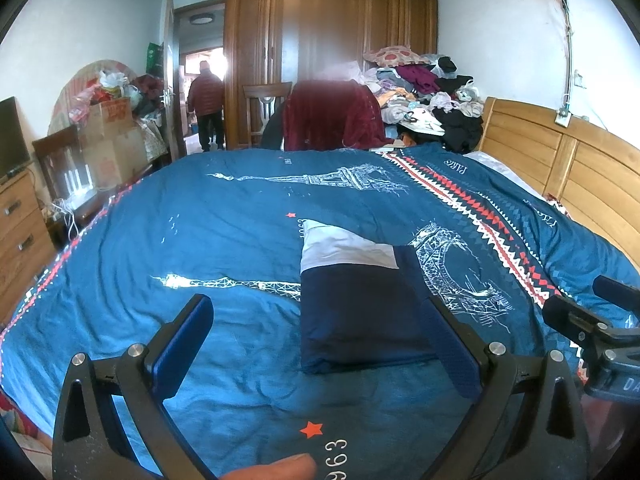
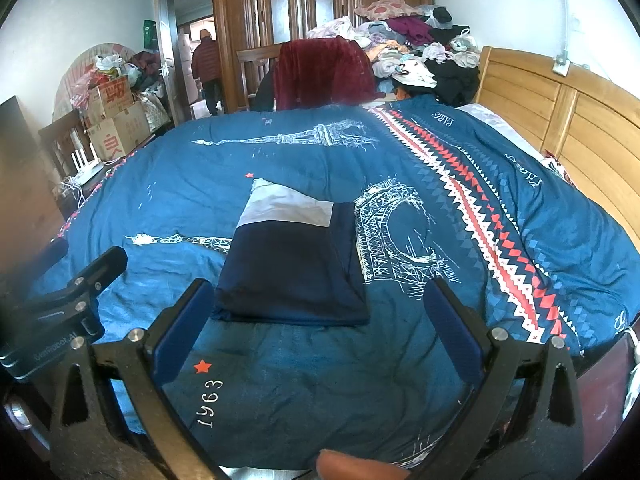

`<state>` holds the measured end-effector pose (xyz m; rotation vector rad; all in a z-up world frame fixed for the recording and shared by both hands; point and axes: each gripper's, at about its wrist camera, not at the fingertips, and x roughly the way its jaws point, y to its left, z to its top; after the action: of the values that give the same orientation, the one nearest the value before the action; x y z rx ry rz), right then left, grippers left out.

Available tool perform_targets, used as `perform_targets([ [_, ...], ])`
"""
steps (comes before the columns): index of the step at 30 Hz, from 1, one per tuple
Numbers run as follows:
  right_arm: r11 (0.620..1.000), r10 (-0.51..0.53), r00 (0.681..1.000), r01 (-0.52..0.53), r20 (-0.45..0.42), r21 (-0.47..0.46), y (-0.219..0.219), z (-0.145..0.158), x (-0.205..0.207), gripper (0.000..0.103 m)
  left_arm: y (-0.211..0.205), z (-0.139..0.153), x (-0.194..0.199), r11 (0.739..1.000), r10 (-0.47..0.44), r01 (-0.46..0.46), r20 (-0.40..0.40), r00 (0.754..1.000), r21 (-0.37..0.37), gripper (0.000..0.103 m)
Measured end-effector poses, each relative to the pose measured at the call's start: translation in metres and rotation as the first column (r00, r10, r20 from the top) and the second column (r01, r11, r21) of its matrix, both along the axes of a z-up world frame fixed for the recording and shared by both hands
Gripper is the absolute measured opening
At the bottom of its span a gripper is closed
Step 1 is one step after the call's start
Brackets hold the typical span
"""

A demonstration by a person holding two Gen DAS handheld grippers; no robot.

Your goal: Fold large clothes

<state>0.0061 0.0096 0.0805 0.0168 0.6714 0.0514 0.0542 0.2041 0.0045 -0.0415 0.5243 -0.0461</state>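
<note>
Folded navy garment (image 1: 360, 308), soft, light, limp; on bed quilt (image 1: 224, 208).
Ahead of left gripper (image 1: 320, 332) and right gripper (image 2: 316, 320), both spread, empty; best pinched at near corners.

Home bedroom: bed w/ blue quilt (image 1: 240, 208), wood headboard (image 1: 560, 168), wardrobe (image 1: 320, 40), clothes pile (image 1: 424, 88).

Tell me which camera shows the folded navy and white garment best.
The right wrist view: the folded garment lies whole between the open right tool fingers, every edge clear on the blue quilt. In the left wrist view the garment also shows, but the left tool finger covers its near right corner.
</note>
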Motion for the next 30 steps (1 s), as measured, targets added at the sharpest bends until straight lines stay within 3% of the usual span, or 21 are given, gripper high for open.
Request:
perform_targets([
  [30, 1.0, 0.013, 1.0, -0.013, 0.005, 0.011, 0.004, -0.002, 0.004, 0.103, 0.0, -0.006, 0.011, 1.0, 0.01, -0.01, -0.017, 1.0, 0.012, 0.103],
])
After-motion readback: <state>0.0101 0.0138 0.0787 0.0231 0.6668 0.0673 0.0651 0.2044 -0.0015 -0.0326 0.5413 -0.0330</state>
